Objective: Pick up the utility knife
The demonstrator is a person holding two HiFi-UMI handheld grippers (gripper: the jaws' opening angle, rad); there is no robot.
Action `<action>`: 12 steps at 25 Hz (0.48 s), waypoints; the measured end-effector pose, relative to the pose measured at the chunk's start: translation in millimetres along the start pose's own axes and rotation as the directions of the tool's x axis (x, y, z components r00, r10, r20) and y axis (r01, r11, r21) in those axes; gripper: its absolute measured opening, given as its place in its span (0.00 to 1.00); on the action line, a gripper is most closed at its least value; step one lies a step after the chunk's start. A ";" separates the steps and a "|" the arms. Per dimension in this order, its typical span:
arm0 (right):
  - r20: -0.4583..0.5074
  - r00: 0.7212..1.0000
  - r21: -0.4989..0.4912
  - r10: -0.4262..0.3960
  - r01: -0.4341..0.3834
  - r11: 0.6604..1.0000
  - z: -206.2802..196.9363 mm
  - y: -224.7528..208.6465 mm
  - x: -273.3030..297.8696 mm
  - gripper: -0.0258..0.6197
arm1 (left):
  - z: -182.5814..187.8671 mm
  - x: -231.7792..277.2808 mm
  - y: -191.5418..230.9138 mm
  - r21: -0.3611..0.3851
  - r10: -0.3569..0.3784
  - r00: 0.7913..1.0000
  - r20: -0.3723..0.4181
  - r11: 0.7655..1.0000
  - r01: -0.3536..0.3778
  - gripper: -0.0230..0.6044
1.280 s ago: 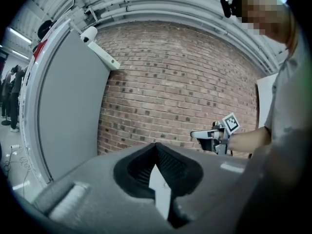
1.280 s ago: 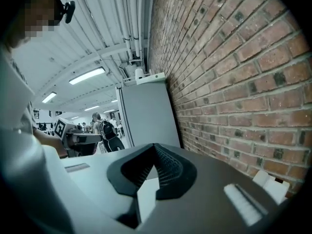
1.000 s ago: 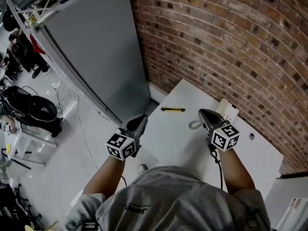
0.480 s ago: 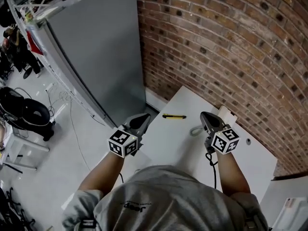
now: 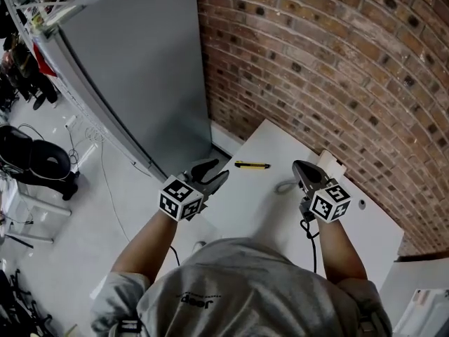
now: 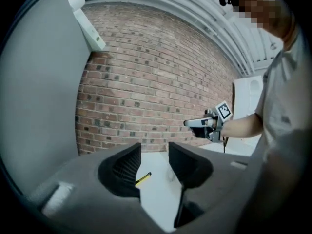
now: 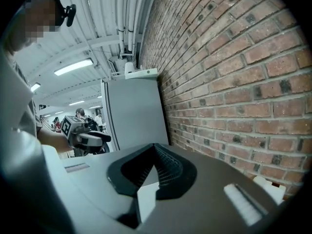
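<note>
The table (image 5: 261,209) stands by the brick wall (image 5: 337,69). My left gripper (image 5: 216,171) hovers over its near-left edge, jaws just spread and empty, ready for the knife (image 5: 252,165) lying flat farther in. My right gripper (image 5: 299,166), pressed shut, idles right, unneeded.

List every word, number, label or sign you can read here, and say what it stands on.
No text can be read.
Grey shirt, small dark print on its back: too blurred to read.
Two black-and-white marker cubes: square patterns only, no letters.
Yellow-and-black utility knife on the white table: no legible print.
</note>
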State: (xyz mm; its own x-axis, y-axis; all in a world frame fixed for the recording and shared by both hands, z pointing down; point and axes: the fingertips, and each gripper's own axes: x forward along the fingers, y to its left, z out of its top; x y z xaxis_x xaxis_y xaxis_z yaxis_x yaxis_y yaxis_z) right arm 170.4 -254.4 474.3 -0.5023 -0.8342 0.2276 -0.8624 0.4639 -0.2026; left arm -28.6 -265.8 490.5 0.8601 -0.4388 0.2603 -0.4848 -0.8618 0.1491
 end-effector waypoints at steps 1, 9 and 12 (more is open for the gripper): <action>-0.003 1.000 -0.002 0.002 -0.002 1.000 -0.6 -0.7 1.0 0.05 | -5.0 4.5 1.7 0.029 -0.018 0.999 -0.039 0.999 0.019 0.33; -0.038 0.999 -0.019 0.001 -0.002 1.000 -14.4 -16.6 6.9 0.05 | -36.5 67.0 13.7 0.287 -0.125 0.935 -0.333 0.931 0.227 0.33; -0.049 0.999 -0.015 -0.003 0.003 1.000 -24.9 -24.4 9.4 0.05 | -57.6 98.8 19.5 0.335 -0.142 0.888 -0.438 0.891 0.308 0.33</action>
State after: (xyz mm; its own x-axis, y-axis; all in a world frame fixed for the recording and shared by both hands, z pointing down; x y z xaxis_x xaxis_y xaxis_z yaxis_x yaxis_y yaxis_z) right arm 185.2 -266.2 505.1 -0.5019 -0.8203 0.2743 -0.8645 0.4663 -0.1876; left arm 37.8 -311.3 574.0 0.7627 -0.1556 0.6277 -0.1141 -0.9878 -0.1062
